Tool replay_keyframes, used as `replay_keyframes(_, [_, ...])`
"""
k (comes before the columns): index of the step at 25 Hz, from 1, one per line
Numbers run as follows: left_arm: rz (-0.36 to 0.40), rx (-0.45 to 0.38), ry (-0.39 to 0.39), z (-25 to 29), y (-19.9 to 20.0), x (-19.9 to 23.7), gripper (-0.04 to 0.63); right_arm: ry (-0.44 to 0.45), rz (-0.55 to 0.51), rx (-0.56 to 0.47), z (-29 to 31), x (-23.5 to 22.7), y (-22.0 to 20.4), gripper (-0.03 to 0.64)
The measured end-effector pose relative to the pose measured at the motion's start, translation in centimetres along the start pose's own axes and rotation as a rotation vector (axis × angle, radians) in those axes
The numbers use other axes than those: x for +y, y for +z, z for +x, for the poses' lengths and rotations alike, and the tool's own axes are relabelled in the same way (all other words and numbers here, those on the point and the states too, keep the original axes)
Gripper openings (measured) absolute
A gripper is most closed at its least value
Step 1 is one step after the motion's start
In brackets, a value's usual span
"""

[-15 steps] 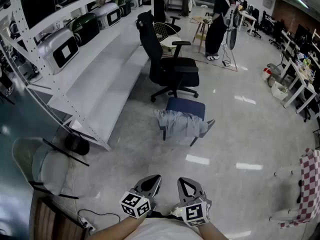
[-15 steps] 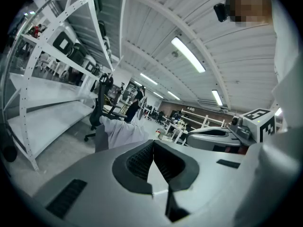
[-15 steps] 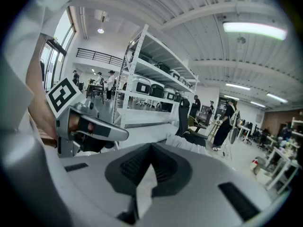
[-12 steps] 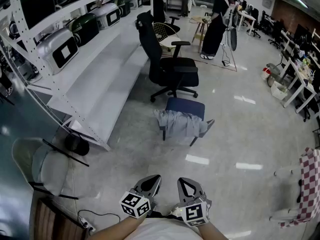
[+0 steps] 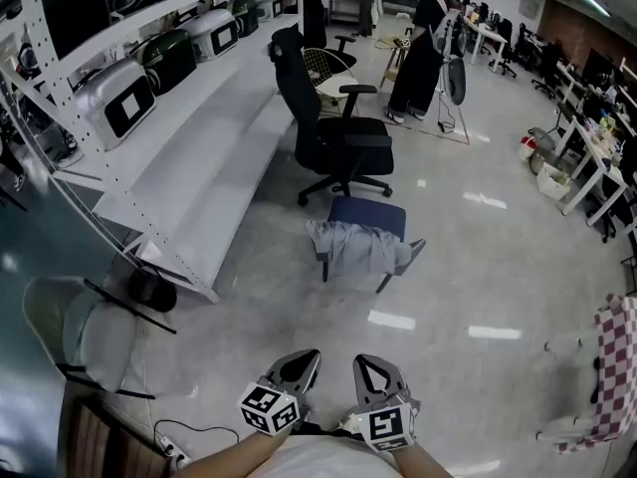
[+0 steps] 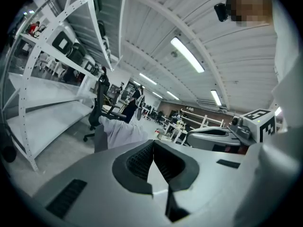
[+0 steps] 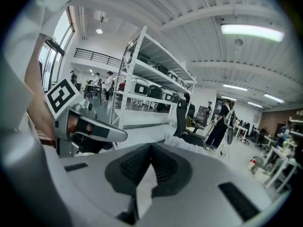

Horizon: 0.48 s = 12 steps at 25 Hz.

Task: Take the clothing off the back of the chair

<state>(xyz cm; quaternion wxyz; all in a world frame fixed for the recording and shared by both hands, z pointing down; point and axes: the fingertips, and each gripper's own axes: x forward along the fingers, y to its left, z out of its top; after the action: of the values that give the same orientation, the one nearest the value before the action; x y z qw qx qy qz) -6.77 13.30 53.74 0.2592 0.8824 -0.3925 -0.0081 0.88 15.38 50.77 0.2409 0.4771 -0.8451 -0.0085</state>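
A grey garment [image 5: 355, 249] hangs over the back of a small blue chair [image 5: 370, 213] in the middle of the floor, well ahead of me. Both grippers are held low and close to my body, far from the chair. My left gripper [image 5: 310, 356] is shut with nothing in it, and so is my right gripper [image 5: 360, 359]. In the left gripper view the pads meet at the tip of the left gripper [image 6: 153, 144], with the garment [image 6: 120, 129] far beyond. In the right gripper view the right gripper [image 7: 151, 146] is shut and the garment [image 7: 182, 144] shows just over it.
A black office chair [image 5: 338, 137] stands right behind the blue chair. A long white shelf rack [image 5: 199, 157] with appliances runs along the left. A person [image 5: 413, 58] stands at the back. A folding chair [image 5: 90, 337] is at my lower left, a checked cloth [image 5: 617, 366] at the right.
The person at the back has stepped slightly to the left. The grippers, the chair and the garment have not moved.
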Motion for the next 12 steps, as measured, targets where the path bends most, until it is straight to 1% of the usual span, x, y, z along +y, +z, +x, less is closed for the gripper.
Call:
replay_keyframes(8, [0.0,0.003,0.007,0.7,-0.4,-1.2,0.009,-0.001,0.01,0.005,-1.1,-0.9,-0.7,0.017])
replay_keyframes(12, [0.005,-0.006,0.025,1.4,-0.5,-2.0,0.009,0.007,0.01,-0.005,-2.0,-1.9,-1.3,0.017])
